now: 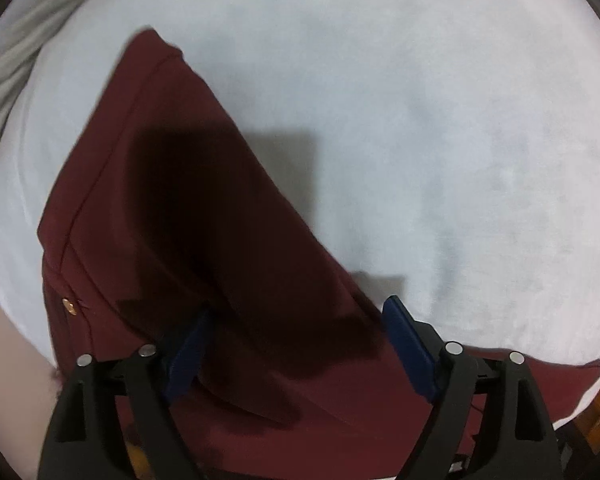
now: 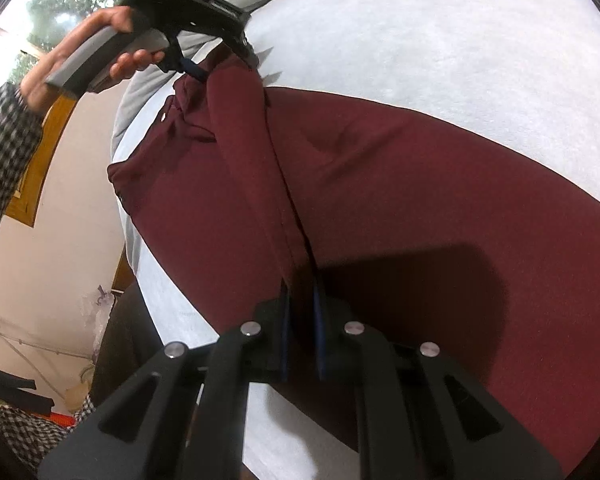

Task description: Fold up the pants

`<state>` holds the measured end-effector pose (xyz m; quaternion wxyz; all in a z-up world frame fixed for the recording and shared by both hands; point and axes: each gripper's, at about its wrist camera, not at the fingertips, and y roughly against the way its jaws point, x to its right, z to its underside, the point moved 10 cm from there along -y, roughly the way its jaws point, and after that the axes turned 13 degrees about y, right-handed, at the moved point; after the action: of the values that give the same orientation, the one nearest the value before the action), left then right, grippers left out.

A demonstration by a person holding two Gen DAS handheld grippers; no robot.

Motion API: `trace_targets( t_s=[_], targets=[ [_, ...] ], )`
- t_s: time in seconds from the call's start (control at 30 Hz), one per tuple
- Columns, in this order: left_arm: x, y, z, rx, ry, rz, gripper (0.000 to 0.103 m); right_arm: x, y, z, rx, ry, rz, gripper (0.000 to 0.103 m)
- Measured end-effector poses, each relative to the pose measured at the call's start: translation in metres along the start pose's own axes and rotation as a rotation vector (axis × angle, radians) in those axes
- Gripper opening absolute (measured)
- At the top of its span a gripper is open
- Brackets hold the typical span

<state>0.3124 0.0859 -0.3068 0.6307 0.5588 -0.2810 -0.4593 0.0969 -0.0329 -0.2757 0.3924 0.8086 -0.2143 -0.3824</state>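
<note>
Honestly, right gripper (image 2: pixel 302 332) pinches the pants (image 2: pixel 360 184) seam (left gripper (image 1: pixel 296 344) gapes empty), so tugging could wreck the fold.

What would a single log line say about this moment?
task: fold pants | maroon fabric pants on white bed sheet | left gripper: open over pants | right gripper: shut on pants

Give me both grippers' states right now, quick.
Left gripper: fingers open over the maroon pants, gripping nothing.
Right gripper: shut on a fold of the pants.
</note>
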Motion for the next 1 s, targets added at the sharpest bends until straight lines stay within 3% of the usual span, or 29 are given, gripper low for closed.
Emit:
trace_targets(
  t_s=[0.13, 0.17, 0.2, 0.27, 0.3, 0.37, 0.43, 0.47, 0.57, 0.63, 0.73, 0.9, 1.0],
  targets=[
    [0.004, -0.015, -0.005, -0.091, 0.031, -0.056, 0.088, -0.002, 0.001, 0.001, 0.003, 0.010, 0.008, 0.009],
    [0.005, -0.016, -0.007, -0.096, 0.042, -0.059, 0.083, -0.001, 0.002, 0.001, 0.006, 0.002, 0.004, 0.009],
    [0.006, -0.016, -0.008, -0.089, 0.052, -0.070, 0.077, 0.000, 0.003, 0.001, 0.010, -0.004, 0.001, 0.009],
    [0.003, -0.011, -0.017, -0.057, 0.058, -0.081, 0.053, 0.000, 0.006, 0.000, 0.020, -0.012, -0.001, 0.009],
    [0.006, -0.007, -0.011, -0.045, 0.058, -0.067, 0.047, 0.000, 0.007, -0.001, 0.025, -0.017, -0.003, 0.009],
    [0.002, 0.004, -0.008, -0.007, 0.078, -0.012, 0.027, 0.001, 0.012, -0.003, 0.038, -0.020, -0.002, 0.009],
    [-0.008, 0.016, -0.001, 0.027, 0.123, 0.079, 0.023, 0.000, 0.015, -0.006, 0.048, -0.019, 0.002, 0.009],
    [-0.012, 0.028, 0.005, 0.075, 0.138, 0.142, 0.022, -0.002, 0.020, -0.008, 0.062, -0.021, 0.003, 0.009],
    [-0.026, 0.056, 0.030, 0.222, 0.146, 0.237, 0.022, -0.004, 0.032, -0.010, 0.090, -0.023, 0.007, 0.009],
    [-0.046, 0.074, 0.064, 0.348, 0.162, 0.304, 0.022, -0.008, 0.042, -0.010, 0.106, -0.008, 0.014, 0.009],
    [-0.080, 0.079, 0.108, 0.469, 0.196, 0.398, 0.022, -0.014, 0.049, -0.005, 0.101, 0.018, 0.033, 0.009],
    [-0.133, 0.041, 0.168, 0.599, 0.285, 0.505, 0.023, -0.019, 0.037, 0.015, 0.031, 0.044, 0.073, 0.010],
    [-0.135, -0.002, 0.183, 0.591, 0.323, 0.534, 0.026, -0.020, 0.022, 0.029, -0.025, 0.033, 0.087, 0.015]
  ],
)
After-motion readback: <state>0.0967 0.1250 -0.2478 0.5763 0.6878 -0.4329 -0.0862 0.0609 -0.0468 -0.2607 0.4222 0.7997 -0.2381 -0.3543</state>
